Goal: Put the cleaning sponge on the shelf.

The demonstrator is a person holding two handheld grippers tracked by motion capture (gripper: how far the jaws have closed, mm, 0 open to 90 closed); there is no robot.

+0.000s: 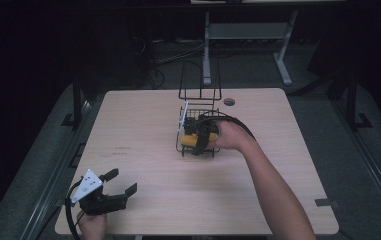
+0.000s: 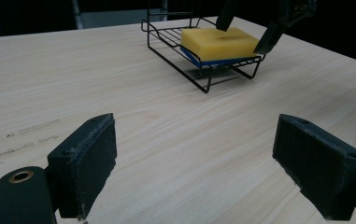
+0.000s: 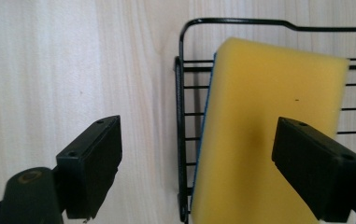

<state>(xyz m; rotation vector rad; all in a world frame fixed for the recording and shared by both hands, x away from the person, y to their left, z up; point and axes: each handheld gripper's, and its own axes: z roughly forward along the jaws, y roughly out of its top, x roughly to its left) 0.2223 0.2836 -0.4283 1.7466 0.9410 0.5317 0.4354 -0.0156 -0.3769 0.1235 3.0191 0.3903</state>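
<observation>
A pale wooden bench (image 1: 143, 150) stands in a dark room, with cables and metal frame legs on the floor behind it.

The yellow rectangular sponge with a blue underside (image 3: 264, 140) lies in the black wire basket (image 2: 166, 39). The right gripper (image 3: 213, 163) hovers above it with fingers wide; one finger (image 3: 91, 163) is outside the rim and may catch the wire or tip the light basket. The left gripper (image 1: 117, 182) rests near the bench's near corner, also wide and empty.

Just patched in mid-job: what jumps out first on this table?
The yellow sponge with a blue underside, lying in a black wire rack near the table's middle. The right claw hangs open just above it, one jaw over the sponge, one outside the rack. The left claw sits open at the near-left corner, holding nothing.
</observation>
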